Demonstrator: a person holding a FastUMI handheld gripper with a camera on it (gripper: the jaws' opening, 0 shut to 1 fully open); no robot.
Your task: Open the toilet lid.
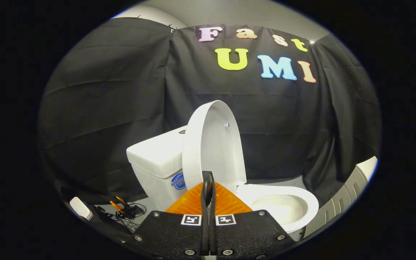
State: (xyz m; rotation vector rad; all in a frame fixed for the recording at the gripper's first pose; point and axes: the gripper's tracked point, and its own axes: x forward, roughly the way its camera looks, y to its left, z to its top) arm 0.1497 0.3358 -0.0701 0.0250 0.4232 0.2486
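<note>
A white toilet stands ahead of me on the floor. Its lid (211,144) is raised upright and leans back toward the white tank (157,155). The seat and bowl (284,206) lie uncovered to the right of my fingers. My gripper (208,180) is shut, its two fingers pressed together with nothing between them. The fingertips sit just in front of the lower edge of the lid; I cannot tell whether they touch it.
Black cloth walls close the booth behind and beside the toilet. Left of the tank, a small white device (81,208) and tangled cables with orange-handled tools (125,209) lie on the floor. A pale ribbed panel (345,196) stands at the right.
</note>
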